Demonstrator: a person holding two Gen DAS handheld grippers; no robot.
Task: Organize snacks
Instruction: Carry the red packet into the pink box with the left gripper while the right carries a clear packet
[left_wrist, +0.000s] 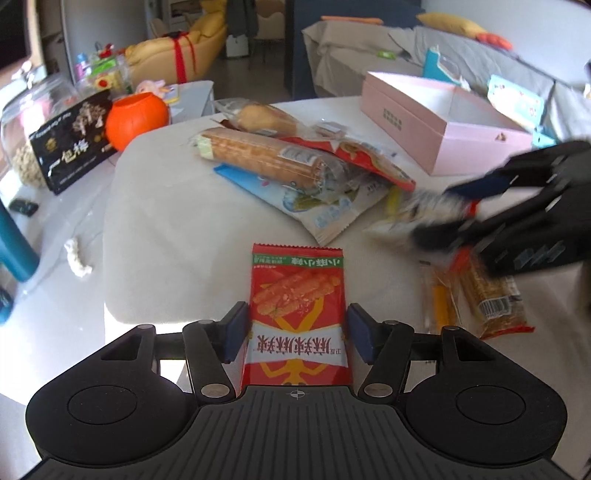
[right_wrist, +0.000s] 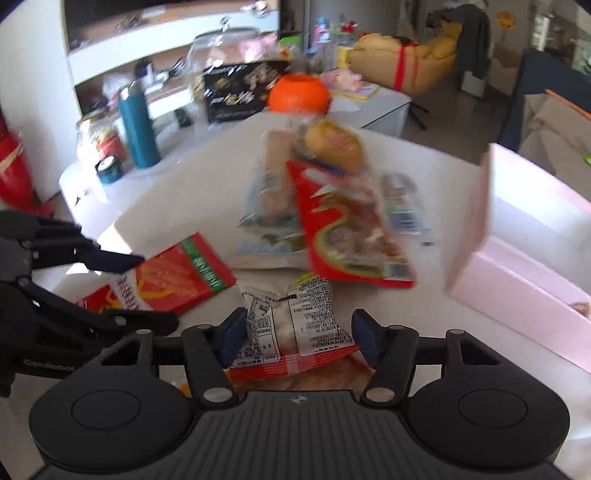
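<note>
My left gripper has its jaws around a red snack packet lying flat on the white table; the pads stand right at the packet's edges. The packet also shows in the right wrist view. My right gripper has its jaws around a white-and-red printed packet, blurred by motion. A pile of snacks lies beyond: a long wafer roll, a bun, a red bag and a pale blue bag. The open pink box stands at the right.
Two orange snack sticks lie on the table at the right. An orange pumpkin bucket, a black box, a teal bottle and glass jars stand on the side table. A sofa is behind.
</note>
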